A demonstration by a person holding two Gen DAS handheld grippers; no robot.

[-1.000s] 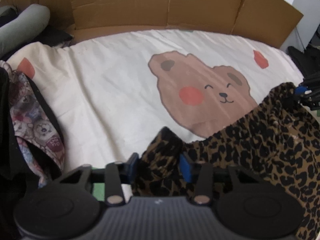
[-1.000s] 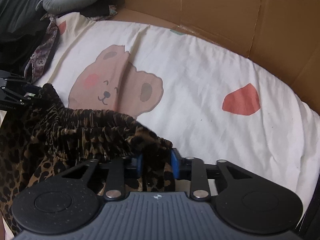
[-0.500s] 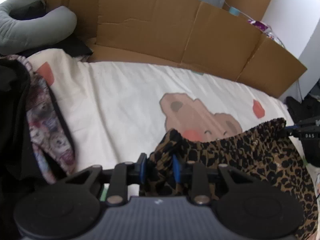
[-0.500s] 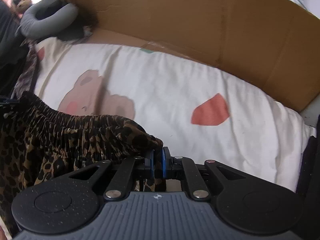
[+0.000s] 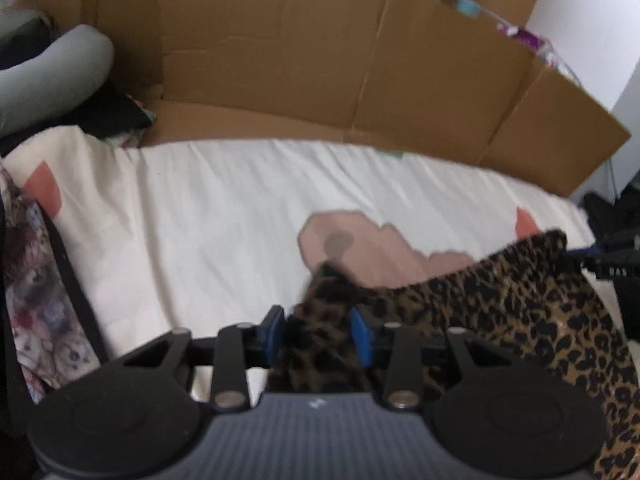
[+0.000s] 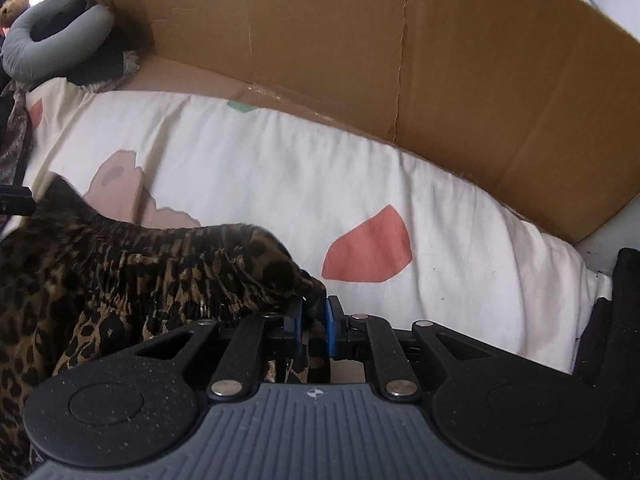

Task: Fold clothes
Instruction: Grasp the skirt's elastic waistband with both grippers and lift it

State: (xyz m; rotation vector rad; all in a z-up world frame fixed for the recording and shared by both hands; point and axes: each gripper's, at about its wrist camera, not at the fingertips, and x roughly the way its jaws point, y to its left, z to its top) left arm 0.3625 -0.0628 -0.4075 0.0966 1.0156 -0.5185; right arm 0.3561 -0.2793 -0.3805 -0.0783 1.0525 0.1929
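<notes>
Two corners of the leopard garment point(image 5: 532, 304) are held up, one per claw, its gathered edge running lengthwise between them. Left claw point(image 5: 318, 334) and right claw point(image 6: 312, 326) are both easing open with cloth between the pads, above the sheet point(image 6: 280, 176) at frame centre.

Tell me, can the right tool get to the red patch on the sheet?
Probably yes. The red patch lies bare just ahead of the right tool; only the leopard cloth between its opening jaws would come along.
</notes>
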